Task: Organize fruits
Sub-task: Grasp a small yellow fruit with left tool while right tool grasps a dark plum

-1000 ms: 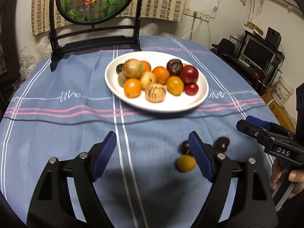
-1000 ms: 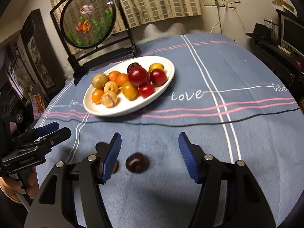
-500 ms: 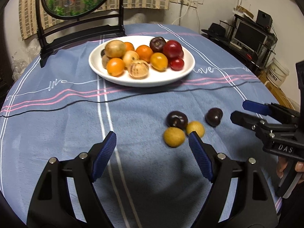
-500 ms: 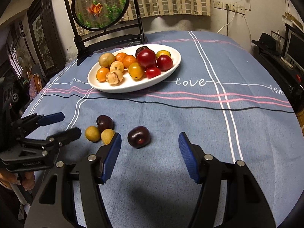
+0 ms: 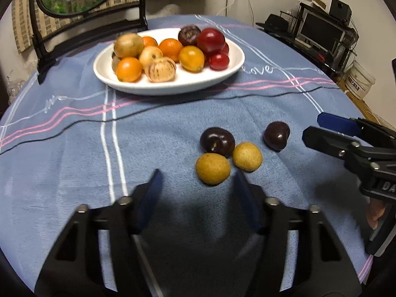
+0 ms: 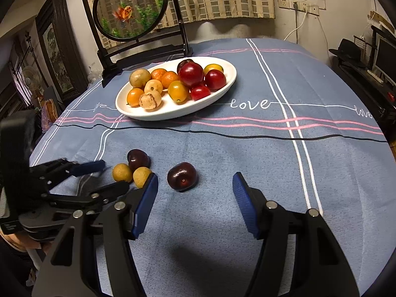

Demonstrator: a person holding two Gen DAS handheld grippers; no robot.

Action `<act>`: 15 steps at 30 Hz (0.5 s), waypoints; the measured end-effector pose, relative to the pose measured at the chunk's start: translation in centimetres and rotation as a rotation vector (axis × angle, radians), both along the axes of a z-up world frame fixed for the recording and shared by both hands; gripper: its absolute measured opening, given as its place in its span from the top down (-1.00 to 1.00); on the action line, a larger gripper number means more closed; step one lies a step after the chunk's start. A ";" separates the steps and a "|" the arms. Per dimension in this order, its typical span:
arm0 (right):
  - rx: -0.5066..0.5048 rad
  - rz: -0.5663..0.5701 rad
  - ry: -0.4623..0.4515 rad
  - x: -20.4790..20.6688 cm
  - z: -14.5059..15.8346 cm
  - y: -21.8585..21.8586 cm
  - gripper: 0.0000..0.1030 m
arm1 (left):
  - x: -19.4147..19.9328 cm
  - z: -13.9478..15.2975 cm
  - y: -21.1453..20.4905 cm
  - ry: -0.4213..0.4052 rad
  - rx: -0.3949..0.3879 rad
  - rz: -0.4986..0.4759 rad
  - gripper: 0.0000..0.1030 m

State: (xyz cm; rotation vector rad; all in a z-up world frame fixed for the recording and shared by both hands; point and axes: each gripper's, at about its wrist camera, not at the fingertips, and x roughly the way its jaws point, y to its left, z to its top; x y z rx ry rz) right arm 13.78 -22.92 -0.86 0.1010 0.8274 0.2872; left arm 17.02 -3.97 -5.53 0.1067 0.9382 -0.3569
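Note:
A white oval plate [image 5: 173, 87] heaped with several orange, yellow and red fruits stands at the back of the blue cloth. On the cloth in front lie two yellow fruits [image 5: 212, 168] [image 5: 247, 156] and two dark plums [image 5: 217, 141] [image 5: 276, 136]. My left gripper [image 5: 196, 180] hangs low just short of the nearer yellow fruit. Its jaws are closing, and the fruit sits at their tips untouched. My right gripper [image 6: 194, 180] stands open around the lone dark plum [image 6: 182, 177], and its pads are clear of it. The same gripper [image 5: 313, 128] shows at the right of the left wrist view.
A round fish-painted screen on a black stand [image 6: 131, 7] rises behind the plate [image 6: 173, 113]. The table's edge curves away on the right, with a monitor and shelves [image 5: 321, 29] beyond it. A hand [image 5: 376, 212] holds the right gripper's handle.
My left gripper has sunk and moved forward to the loose fruits, and its jaws have narrowed. The right gripper has stayed around the lone plum.

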 end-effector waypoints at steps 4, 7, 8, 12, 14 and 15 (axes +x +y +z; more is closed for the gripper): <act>-0.005 0.004 0.008 0.1 -0.2 0.1 -0.23 | 0.2 0.0 -0.3 -0.015 0.007 0.003 0.01; -0.012 0.009 0.012 0.1 -0.3 0.3 -0.23 | 0.3 0.1 -0.3 -0.019 -0.020 -0.010 0.29; -0.015 0.012 0.013 0.0 -0.4 0.3 -0.23 | 0.2 0.2 -0.2 -0.019 -0.035 -0.018 0.42; -0.040 0.024 0.025 0.0 -0.6 0.7 -0.23 | 0.1 0.4 0.3 -0.042 -0.036 0.004 0.42; -0.060 0.031 0.033 0.0 -0.8 1.1 -0.23 | 0.1 0.5 1.0 -0.041 -0.056 0.023 0.42; -0.072 0.034 0.038 0.1 -1.0 1.3 -0.23 | 0.1 0.6 1.5 -0.040 -0.071 0.031 0.42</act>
